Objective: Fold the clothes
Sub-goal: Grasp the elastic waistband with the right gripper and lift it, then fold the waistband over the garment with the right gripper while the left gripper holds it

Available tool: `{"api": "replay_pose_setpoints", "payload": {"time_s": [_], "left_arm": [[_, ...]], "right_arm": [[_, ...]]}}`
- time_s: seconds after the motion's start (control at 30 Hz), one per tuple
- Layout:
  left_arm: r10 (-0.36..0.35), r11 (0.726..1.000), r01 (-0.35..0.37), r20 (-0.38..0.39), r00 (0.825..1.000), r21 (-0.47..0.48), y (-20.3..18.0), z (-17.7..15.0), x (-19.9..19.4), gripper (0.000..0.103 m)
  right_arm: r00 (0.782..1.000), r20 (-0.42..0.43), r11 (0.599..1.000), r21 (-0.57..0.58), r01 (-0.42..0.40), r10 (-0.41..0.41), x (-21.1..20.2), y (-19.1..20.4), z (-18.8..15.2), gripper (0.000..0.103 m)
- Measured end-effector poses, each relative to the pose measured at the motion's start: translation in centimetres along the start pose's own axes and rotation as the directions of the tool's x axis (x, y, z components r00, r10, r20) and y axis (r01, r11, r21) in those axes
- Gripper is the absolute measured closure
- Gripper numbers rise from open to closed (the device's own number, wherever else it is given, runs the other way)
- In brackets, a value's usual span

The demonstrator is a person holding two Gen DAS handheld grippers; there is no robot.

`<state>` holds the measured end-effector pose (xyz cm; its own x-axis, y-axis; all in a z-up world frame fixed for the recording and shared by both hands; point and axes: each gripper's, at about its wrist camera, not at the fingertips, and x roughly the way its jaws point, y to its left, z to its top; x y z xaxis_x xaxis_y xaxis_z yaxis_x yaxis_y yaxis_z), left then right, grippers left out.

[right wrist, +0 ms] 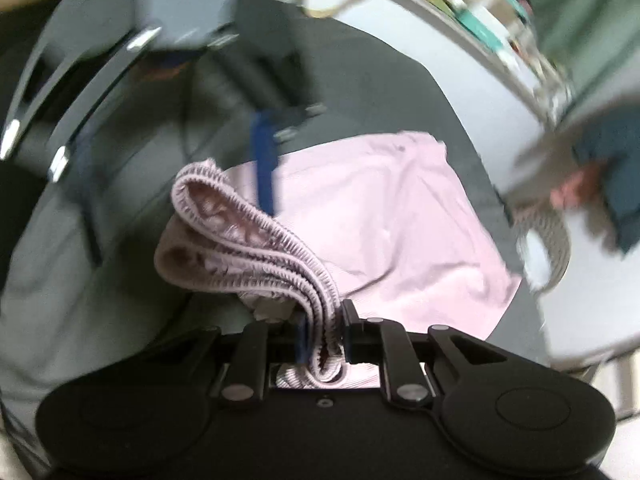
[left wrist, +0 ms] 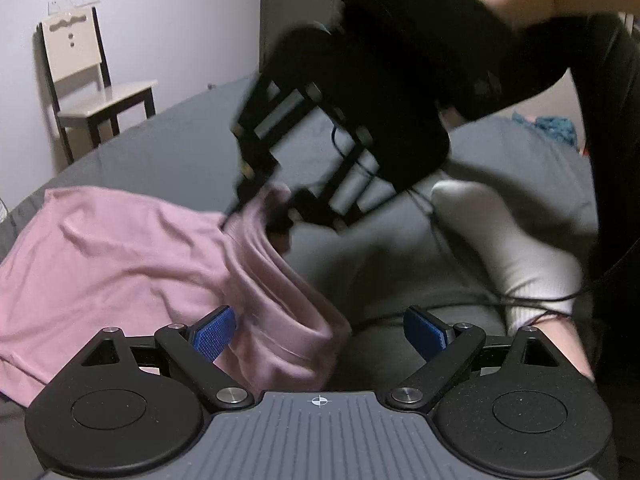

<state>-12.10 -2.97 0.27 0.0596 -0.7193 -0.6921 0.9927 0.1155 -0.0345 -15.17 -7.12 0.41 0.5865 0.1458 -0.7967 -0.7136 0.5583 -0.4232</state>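
Left to right: a chair (left wrist: 86,76) by the wall; the pink garment (left wrist: 120,264) spread on the grey bed (left wrist: 168,148); the left gripper (left wrist: 320,330), blue pads spread wide, beside its bunched edge; the right gripper (right wrist: 324,336) pinching the garment's elasticated band (right wrist: 256,248); a white-socked foot (left wrist: 508,248).

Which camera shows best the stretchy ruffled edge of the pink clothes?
The right wrist camera: the gathered elastic edge of the pink garment sits close up, pinched in the right tongs. The left wrist camera shows it only blurred, partly hidden behind those tongs; the left tongs are open.
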Motion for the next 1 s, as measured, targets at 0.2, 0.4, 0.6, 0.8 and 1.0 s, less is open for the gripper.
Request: {"api": "replay_pose_setpoints", "payload": {"time_s": [0.2, 0.4, 0.6, 0.8, 1.0], "left_arm": [[0.181, 0.982, -0.176, -0.067, 0.981, 0.074, 0.1, -0.4, 1.5, 0.011], [0.223, 0.972, -0.220, -0.025, 0.974, 0.084, 0.1, -0.3, 1.2, 0.011], [0.265, 0.964, -0.265, 0.008, 0.964, 0.010, 1.5, -0.6, 1.4, 0.011], [0.366, 0.931, -0.366, -0.036, 0.930, 0.006, 3.0, -0.3, 3.9, 0.011], [0.366, 0.905, -0.375, -0.079, 0.927, -0.202, 5.9, -0.9, 3.1, 0.011]], "right_arm": [[0.991, -0.051, 0.977, 0.181, -0.112, 0.123, 1.7, -4.4, 0.5, 0.086], [0.967, -0.078, 0.907, 0.373, -0.198, 0.243, 4.7, -8.0, 0.3, 0.086], [0.925, -0.079, 0.801, 0.530, -0.278, 0.373, 7.9, -11.4, -0.3, 0.086], [0.876, -0.055, 0.665, 0.674, -0.321, 0.479, 10.5, -14.0, -1.6, 0.086], [0.885, -0.030, 0.650, 0.690, -0.318, 0.465, 10.2, -14.1, -2.7, 0.074]]}}
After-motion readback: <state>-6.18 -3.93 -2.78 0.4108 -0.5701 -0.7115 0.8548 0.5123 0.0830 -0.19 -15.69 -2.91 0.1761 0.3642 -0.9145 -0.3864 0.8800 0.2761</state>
